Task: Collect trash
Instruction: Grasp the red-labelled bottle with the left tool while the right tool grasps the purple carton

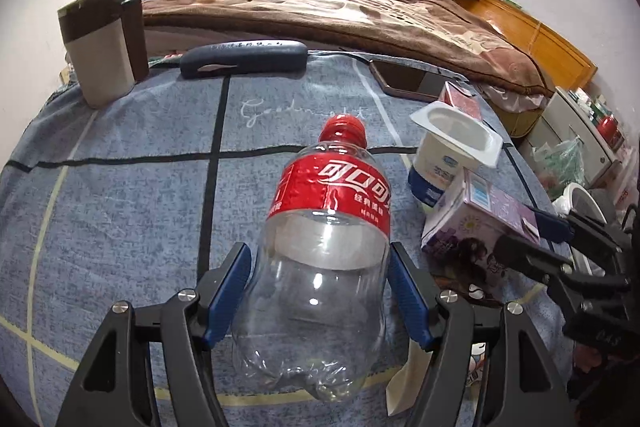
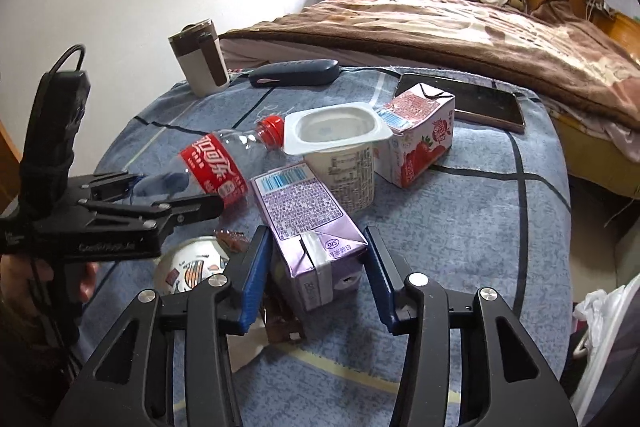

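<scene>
Clear plastic bottle (image 1: 320, 247) with a red label lies mid-table (image 1: 120, 187), clamped in the left hand-held gripper (image 1: 320, 267). Beside it, toward the right edge, the purple carton (image 2: 308, 223) sits between the right hand-held gripper's (image 2: 316, 259) spread, untouching jaws.

Yogurt cup (image 2: 340, 147), 2 cartons (image 2: 308, 223) crowd right; left cloth (image 1: 120, 207) bare.

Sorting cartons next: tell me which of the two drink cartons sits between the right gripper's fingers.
The purple carton, lying on its side between the right gripper fingers. The strawberry carton sits farther back, beyond the yogurt cup, near the phone.
</scene>
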Available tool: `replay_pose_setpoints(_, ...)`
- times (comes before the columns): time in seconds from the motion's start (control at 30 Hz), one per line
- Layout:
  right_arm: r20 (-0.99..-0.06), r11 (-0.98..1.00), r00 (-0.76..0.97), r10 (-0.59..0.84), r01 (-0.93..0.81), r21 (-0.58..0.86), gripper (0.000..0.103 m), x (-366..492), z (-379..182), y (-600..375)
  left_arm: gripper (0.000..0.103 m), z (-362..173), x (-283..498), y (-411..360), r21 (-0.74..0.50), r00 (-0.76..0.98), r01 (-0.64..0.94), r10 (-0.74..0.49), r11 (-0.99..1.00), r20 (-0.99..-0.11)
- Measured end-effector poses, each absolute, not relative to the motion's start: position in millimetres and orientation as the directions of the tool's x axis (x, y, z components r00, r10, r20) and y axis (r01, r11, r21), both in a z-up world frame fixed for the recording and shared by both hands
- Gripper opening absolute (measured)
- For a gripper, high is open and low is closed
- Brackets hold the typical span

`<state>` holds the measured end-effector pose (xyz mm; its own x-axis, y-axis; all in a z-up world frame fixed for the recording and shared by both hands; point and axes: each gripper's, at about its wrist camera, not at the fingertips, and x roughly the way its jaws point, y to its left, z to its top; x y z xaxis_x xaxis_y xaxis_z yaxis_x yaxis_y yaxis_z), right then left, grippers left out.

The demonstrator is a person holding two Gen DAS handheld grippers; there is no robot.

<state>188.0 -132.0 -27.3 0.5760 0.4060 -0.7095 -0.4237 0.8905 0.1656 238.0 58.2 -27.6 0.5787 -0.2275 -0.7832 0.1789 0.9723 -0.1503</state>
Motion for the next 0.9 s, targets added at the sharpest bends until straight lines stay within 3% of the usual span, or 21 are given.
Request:
replay_pose_setpoints(0.37, -0.701, 0.907, 0.598, 0.389, -0.381, 0.179, 0.047, 185, -27, -145, 0.065, -25, 234, 58, -0.167, 0.6, 0.163, -0.232, 0.972, -0.766)
replay_pose_setpoints(0.9, -0.691, 0.922, 0.62, 0.372, -0.334, 0.197, 0.047, 170, -29, -154, 0.065, -26, 212, 60, -0.171, 0.612, 0.139, -0.221, 0.975, -0.759)
